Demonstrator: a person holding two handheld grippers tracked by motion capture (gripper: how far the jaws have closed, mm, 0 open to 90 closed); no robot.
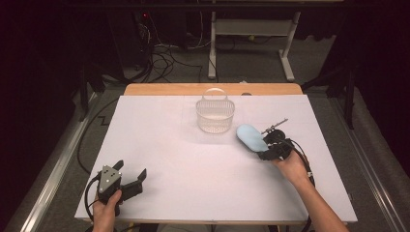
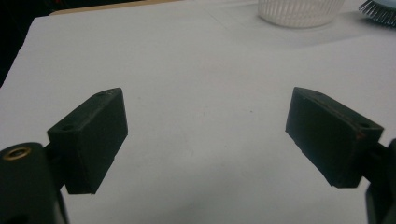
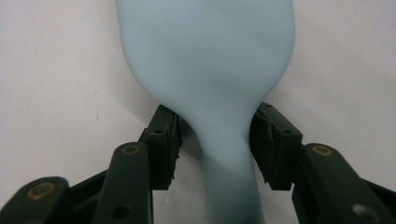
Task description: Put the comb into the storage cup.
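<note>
Hairbrush [image 1: 252, 137], pale blue, is seen right of centre in the high view, just beside the white basket [image 1: 215, 116] and below-right of it. It is clamped at its neck by the right gripper [image 1: 265, 150]; in the right gripper view the two black jaws are pressed against either side of the narrow part where handle meets head [image 3: 205, 60], with the bristle side apparently turned down.

The step in hand is judged to be carrying the brush to the basket. The clamp should be kept firm, since the smooth neck could slip or swing. The head should be raised above the basket rim before being moved to the upper left, and lowered inside before release. The handle arching over the basket should be avoided.

At the lower left of the high view, the left gripper [image 1: 129, 175] is held idle with jaws spread wide and nothing between them.

A white sheet [image 1: 183, 169] covers the table; a wooden edge [image 1: 212, 89] is seen beyond it. Farther off, cables [image 1: 164, 53] and a desk frame [image 1: 251, 29] stand on a dark floor.
</note>
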